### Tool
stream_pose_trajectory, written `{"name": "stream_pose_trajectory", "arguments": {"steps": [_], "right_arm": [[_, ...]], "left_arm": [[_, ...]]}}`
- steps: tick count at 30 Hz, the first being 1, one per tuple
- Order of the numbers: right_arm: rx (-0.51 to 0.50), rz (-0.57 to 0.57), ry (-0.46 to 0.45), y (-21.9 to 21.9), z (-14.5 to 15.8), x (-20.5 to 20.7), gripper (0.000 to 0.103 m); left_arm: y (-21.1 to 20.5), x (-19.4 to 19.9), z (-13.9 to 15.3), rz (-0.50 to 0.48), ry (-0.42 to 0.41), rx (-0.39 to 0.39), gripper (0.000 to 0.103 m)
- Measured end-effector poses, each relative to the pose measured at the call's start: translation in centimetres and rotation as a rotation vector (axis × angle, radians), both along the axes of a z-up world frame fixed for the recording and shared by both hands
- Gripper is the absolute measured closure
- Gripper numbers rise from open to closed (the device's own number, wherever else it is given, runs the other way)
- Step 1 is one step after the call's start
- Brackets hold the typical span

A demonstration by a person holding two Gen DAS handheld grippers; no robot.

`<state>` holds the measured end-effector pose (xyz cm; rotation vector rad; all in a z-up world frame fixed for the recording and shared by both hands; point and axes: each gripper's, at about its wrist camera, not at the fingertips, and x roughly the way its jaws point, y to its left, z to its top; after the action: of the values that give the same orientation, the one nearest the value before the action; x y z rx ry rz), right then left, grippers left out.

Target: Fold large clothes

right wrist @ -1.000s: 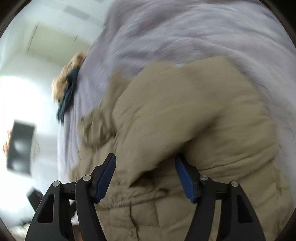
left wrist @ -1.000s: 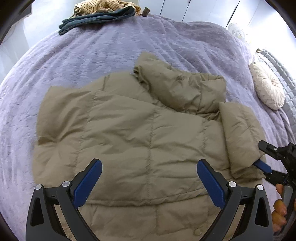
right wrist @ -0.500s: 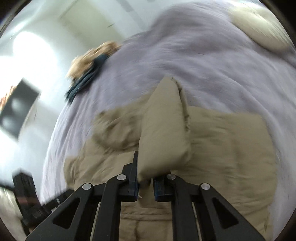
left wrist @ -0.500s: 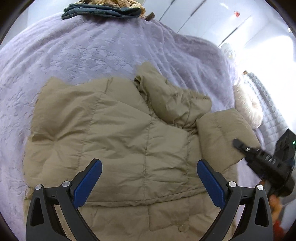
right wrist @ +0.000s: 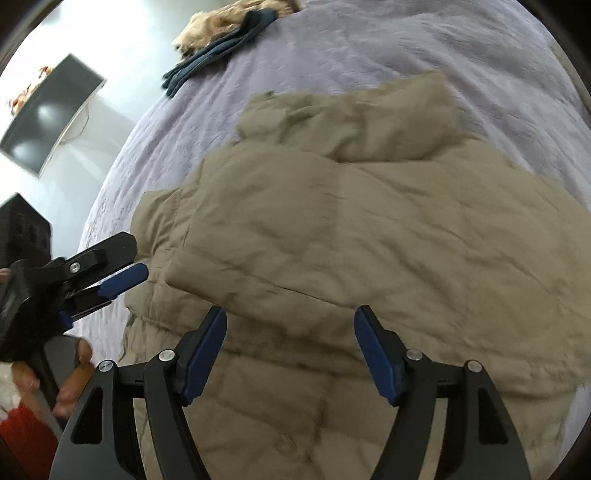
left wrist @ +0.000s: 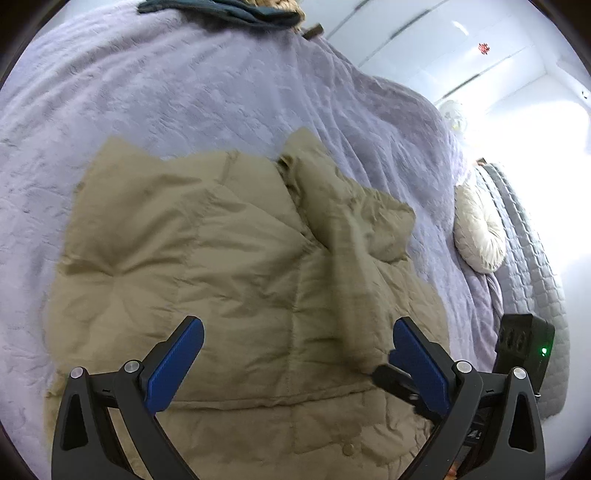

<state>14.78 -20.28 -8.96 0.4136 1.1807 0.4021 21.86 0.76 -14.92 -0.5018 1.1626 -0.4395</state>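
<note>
A tan quilted puffer jacket (left wrist: 229, 266) lies spread on the lavender bed cover (left wrist: 166, 92), hood (left wrist: 354, 214) toward the far side. Its right sleeve (left wrist: 354, 295) lies folded across the body. My left gripper (left wrist: 295, 354) is open and empty above the jacket's lower part. My right gripper (right wrist: 291, 350) is open and empty over the jacket (right wrist: 351, 240) near the hem. The left gripper also shows in the right wrist view (right wrist: 110, 273) at the jacket's left edge. The right gripper's black finger shows in the left wrist view (left wrist: 399, 384) at lower right.
A pile of dark blue and striped clothes (left wrist: 236, 7) lies at the far edge of the bed, also in the right wrist view (right wrist: 221, 44). A round cream cushion (left wrist: 480, 236) and a grey quilt (left wrist: 532, 258) lie at the right. A dark monitor (right wrist: 48, 110) stands left of the bed.
My right gripper carried the sleeve over the jacket body, then opened and let it go. The sleeve now lies across the jacket. My left gripper stayed open and shifted slightly.
</note>
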Motion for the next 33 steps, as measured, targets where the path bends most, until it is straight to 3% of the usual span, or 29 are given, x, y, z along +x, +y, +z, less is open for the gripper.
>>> {"name": "stream_pose_trajectory", "arguments": {"steps": [5, 9, 12, 13, 14, 15, 16, 17, 21, 26, 33], "right_arm": [[0.104, -0.239, 0.123, -8.9, -2.3, -2.7, 0.028], [0.34, -0.502, 0.237, -16.6, -6.0, -4.9, 0.028], [0.4, -0.623, 0.238, -19.4, -7.3, -5.8, 0.029], [0.391, -0.642, 0.237, -19.9, -7.5, -5.9, 0.038], [0.38, -0.66, 0.238, -20.3, -7.7, -6.0, 0.045], [0.37, -0.669, 0.244, -20.4, -8.1, -6.0, 0.063], [0.35, -0.679, 0.257, -20.5, -8.4, -5.9, 0.08], [0.338, -0.683, 0.263, -20.8, -8.7, -5.9, 0.084], [0.311, -0.634, 0.223, -19.8, -8.2, -4.9, 0.09], [0.25, -0.547, 0.216, -18.2, -8.4, -3.9, 0.09], [0.277, -0.568, 0.243, -18.0, -9.7, -3.9, 0.09]], "left_arm": [[-2.3, 0.9, -1.5, -0.061, 0.03, 0.024, 0.001], [-4.5, 1.6, -2.2, -0.094, 0.035, 0.033, 0.001], [-6.2, 2.2, -2.9, -0.114, 0.056, 0.063, 0.031], [-6.8, 2.4, -3.0, -0.119, 0.061, 0.073, 0.051], [-7.1, 2.4, -3.0, -0.131, 0.062, 0.077, 0.062], [-7.6, 2.3, -2.8, -0.15, 0.061, 0.091, 0.075], [-7.9, 2.1, -2.6, -0.157, 0.046, 0.114, 0.084], [-7.9, 1.9, -2.1, -0.159, 0.023, 0.131, 0.088], [-6.3, 0.7, -0.7, -0.139, -0.034, 0.137, 0.09], [-4.4, -0.7, -2.2, -0.15, -0.025, 0.262, 0.09], [-2.5, -1.7, -1.6, -0.159, -0.03, 0.331, 0.09]]}}
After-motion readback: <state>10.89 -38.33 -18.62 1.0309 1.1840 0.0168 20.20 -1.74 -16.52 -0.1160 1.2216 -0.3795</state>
